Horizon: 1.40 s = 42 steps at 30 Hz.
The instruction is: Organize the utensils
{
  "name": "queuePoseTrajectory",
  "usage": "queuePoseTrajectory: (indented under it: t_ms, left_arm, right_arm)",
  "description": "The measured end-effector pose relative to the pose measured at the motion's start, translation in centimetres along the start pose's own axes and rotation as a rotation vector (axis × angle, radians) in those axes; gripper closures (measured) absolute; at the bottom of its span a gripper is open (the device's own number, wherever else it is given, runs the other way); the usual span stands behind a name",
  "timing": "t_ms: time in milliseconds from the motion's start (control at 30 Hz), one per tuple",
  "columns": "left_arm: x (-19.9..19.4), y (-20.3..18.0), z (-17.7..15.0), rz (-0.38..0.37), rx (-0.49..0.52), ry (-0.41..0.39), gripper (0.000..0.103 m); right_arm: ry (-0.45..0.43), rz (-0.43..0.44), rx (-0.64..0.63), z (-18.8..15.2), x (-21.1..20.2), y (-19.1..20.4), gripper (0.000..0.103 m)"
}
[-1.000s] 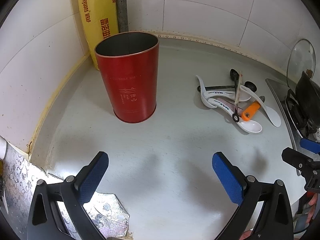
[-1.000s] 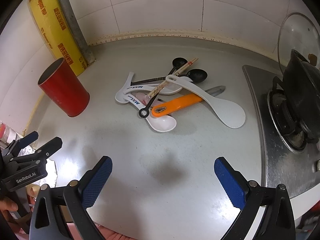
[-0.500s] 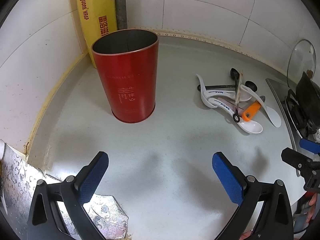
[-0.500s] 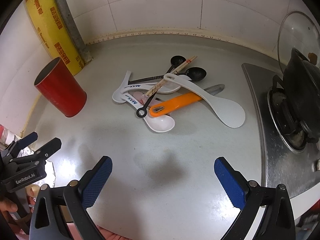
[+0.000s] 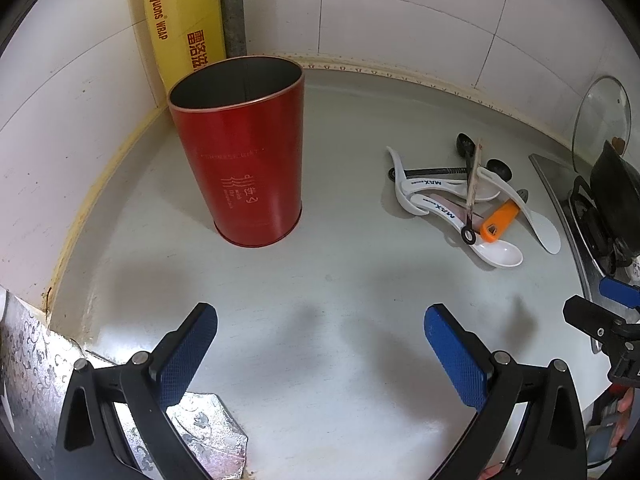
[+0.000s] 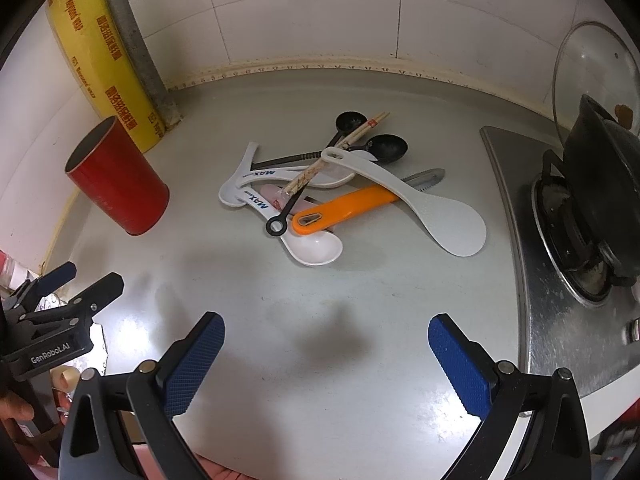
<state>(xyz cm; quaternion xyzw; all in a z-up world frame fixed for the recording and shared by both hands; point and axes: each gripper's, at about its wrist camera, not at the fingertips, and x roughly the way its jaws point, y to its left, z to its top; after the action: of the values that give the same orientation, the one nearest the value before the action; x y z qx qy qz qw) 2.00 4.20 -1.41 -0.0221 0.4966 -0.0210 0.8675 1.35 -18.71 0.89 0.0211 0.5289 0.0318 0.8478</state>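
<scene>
The left tool (image 5: 320, 334) and right tool (image 6: 326, 338) have black arms, silver screws and blue textured pads (image 6: 196, 364).

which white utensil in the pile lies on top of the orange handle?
The white rice paddle: its handle crosses over the orange-handled tool. The white spoons lie beside or beneath it.

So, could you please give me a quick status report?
Both grippers, left and right, open, empty. Red canister upright, empty. Utensil pile untouched on the counter. Nothing in the way.

White-tiled walls (image 6: 304, 12), grey countertop (image 6: 360, 300)
</scene>
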Motion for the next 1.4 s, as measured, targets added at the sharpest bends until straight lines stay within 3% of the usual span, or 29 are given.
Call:
queuePoseTrajectory:
  t_ms: [1000,1133,1333,1400]
  left_arm:
    - [0.1,0.2,-0.1,0.003,-0.022,0.002,0.000]
    - [0.2,0.9,0.5,0.021,-0.031,-0.019,0.000]
    - [0.9,2.5,3.1,0.082,-0.036,-0.119,0.000]
    - [1.9,2.6,4.2,0.108,-0.017,-0.112,0.000]
  right_arm:
    - [-0.004,-0.004,0.020,-0.3,-0.4,-1.0,0.000]
    - [-0.005,-0.005,0.029,-0.4,-0.5,-1.3,0.000]
    - [-0.012,-0.011,0.042,-0.2,-0.6,-1.8,0.000]
    - [-0.013,-0.016,0.038,-0.2,-0.7,-1.8,0.000]
